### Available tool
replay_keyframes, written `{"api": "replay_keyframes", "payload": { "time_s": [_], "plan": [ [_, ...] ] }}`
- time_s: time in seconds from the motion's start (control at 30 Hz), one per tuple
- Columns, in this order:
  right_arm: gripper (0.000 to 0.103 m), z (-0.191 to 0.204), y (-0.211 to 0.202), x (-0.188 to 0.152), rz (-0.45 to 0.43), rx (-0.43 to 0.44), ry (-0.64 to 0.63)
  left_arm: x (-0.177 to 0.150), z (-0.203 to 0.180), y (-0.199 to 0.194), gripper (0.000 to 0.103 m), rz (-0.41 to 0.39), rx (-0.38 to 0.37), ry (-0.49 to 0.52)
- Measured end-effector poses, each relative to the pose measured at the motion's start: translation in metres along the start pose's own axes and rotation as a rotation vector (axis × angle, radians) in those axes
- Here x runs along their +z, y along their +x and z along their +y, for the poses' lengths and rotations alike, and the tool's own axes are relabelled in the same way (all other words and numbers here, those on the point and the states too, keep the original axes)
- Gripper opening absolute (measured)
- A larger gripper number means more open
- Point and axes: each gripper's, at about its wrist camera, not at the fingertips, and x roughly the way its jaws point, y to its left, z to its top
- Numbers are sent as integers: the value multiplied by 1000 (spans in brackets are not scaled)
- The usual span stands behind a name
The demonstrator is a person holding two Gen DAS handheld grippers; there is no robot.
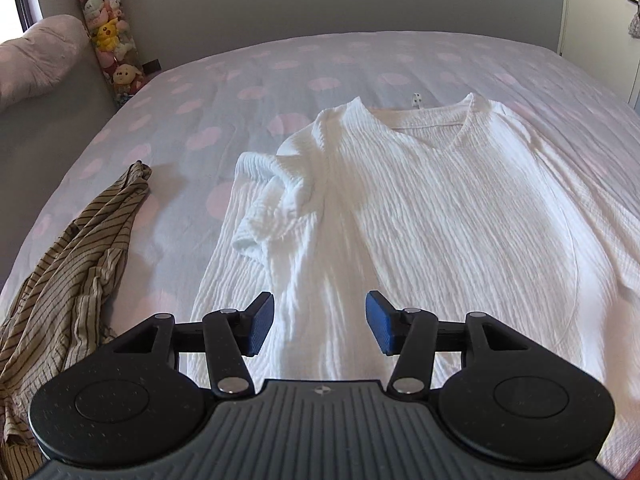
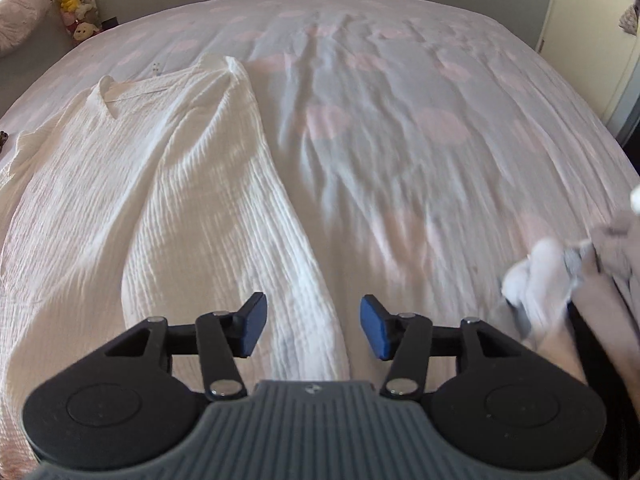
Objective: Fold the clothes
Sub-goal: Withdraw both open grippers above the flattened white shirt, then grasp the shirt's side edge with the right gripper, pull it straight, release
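Note:
A white crinkled V-neck top [image 1: 420, 208] lies flat on the bed, neck to the far side, its left short sleeve [image 1: 268, 208] folded in over the body. In the right wrist view the same top [image 2: 160, 184] shows its right side folded in to a long edge. My left gripper [image 1: 320, 322] hovers above the lower part of the top, open, with nothing between its blue pads. My right gripper [image 2: 313, 326] hovers over the top's lower right edge, also open and empty.
The bed [image 1: 248, 80] has a pale sheet with pink dots. A brown striped garment [image 1: 68, 280] lies crumpled at the near left. More clothes [image 2: 568, 264], white and grey, are heaped at the near right. Plush toys [image 1: 110, 36] and a pillow [image 1: 40, 56] stand far left.

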Motion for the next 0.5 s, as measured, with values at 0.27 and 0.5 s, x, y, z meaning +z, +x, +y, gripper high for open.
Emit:
{"api": "replay_keyframes", "payload": {
  "time_s": [0.27,0.5],
  "plan": [
    [55,-20,19,-37,103,-25,126,-40,5,2,49,-28,10,-74],
    [11,-3,15,-17,149,-102,157,-49,19,19,49,7,-36,-107]
  ]
}}
